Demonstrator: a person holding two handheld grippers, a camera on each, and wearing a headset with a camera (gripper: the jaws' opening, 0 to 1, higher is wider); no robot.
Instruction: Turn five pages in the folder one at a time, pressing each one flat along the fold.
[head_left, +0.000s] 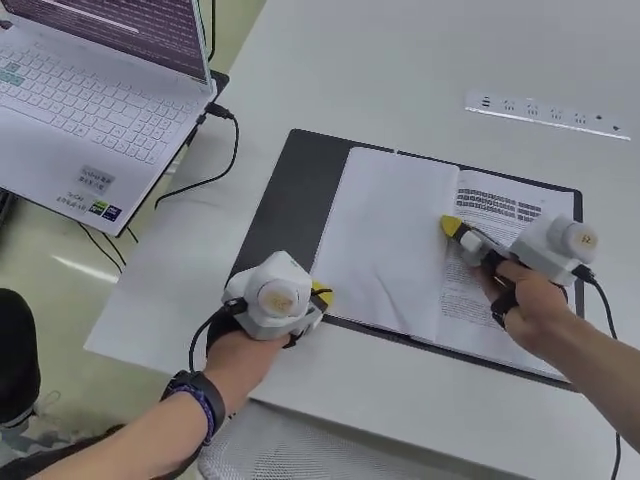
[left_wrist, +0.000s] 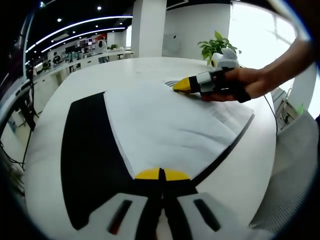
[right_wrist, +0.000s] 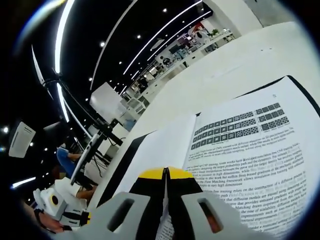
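Note:
A black folder (head_left: 290, 200) lies open on the white table. A blank turned page (head_left: 385, 235) lies across its left half, and a printed page (head_left: 470, 300) lies on the right. My right gripper (head_left: 450, 225) is shut, its yellow tips down on the paper at the fold, near the top of the printed page (right_wrist: 250, 150). My left gripper (head_left: 322, 296) is shut with nothing in it, resting at the near edge of the blank page (left_wrist: 165, 125) beside the black cover (left_wrist: 82, 145). The left gripper view shows the right gripper (left_wrist: 181, 85) across the sheet.
An open laptop (head_left: 90, 100) stands at the far left, its cable (head_left: 215, 150) running toward the folder's corner. A white power strip (head_left: 545, 112) lies at the back right. The table's near edge runs just below the folder.

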